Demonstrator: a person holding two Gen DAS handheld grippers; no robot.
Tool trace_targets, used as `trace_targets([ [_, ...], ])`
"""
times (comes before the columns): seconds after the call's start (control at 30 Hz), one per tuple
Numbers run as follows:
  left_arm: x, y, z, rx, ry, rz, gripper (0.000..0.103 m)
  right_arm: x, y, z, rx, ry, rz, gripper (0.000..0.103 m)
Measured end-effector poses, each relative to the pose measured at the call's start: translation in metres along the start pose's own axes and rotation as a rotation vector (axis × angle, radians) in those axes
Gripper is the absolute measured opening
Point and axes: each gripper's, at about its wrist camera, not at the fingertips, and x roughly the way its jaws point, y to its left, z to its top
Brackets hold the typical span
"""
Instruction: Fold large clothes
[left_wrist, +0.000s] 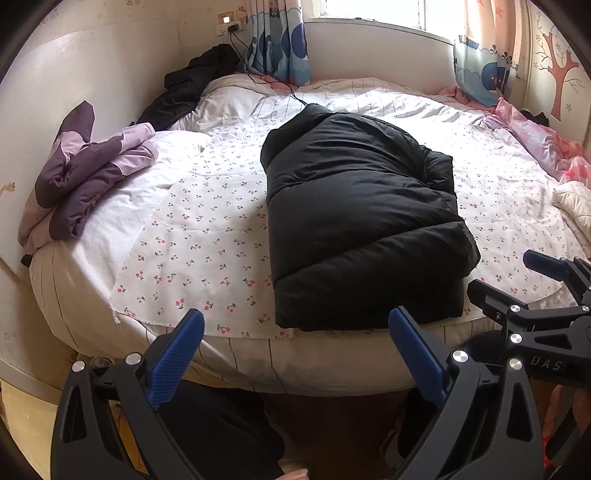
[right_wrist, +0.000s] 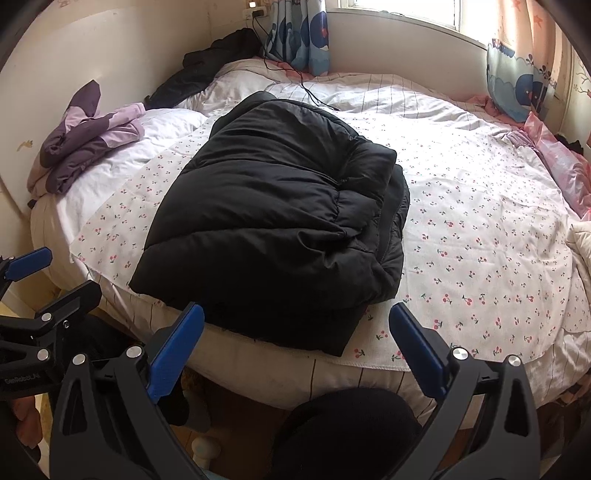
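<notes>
A black puffer jacket (left_wrist: 362, 218) (right_wrist: 280, 218) lies folded into a thick bundle on the cherry-print sheet (left_wrist: 207, 236) (right_wrist: 472, 236) of the round bed. My left gripper (left_wrist: 295, 332) hovers open in front of the bed's near edge, just short of the jacket's hem, holding nothing. My right gripper (right_wrist: 295, 332) is open too, level with the bed's edge below the jacket's near corner. Each gripper shows in the other's view: the right one (left_wrist: 517, 277) at the right edge, the left one (right_wrist: 48, 277) at the left edge, both with fingers apart.
A purple and lilac jacket (left_wrist: 88, 173) (right_wrist: 88, 144) is heaped at the bed's left rim. Another dark garment (left_wrist: 192, 85) (right_wrist: 210, 70) lies at the back near a charger cable. Pink bedding (left_wrist: 543, 144) and a cream quilted item (left_wrist: 576, 206) sit at the right. A person's dark-clad knees (right_wrist: 351, 432) are below.
</notes>
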Motion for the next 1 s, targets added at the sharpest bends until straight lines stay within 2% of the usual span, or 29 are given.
trace_targets([
  [1.0,-0.008,-0.005,-0.004,0.012,-0.01,-0.017,0.096,-0.007,-0.002,-0.011,-0.009,0.014,0.016,0.097],
])
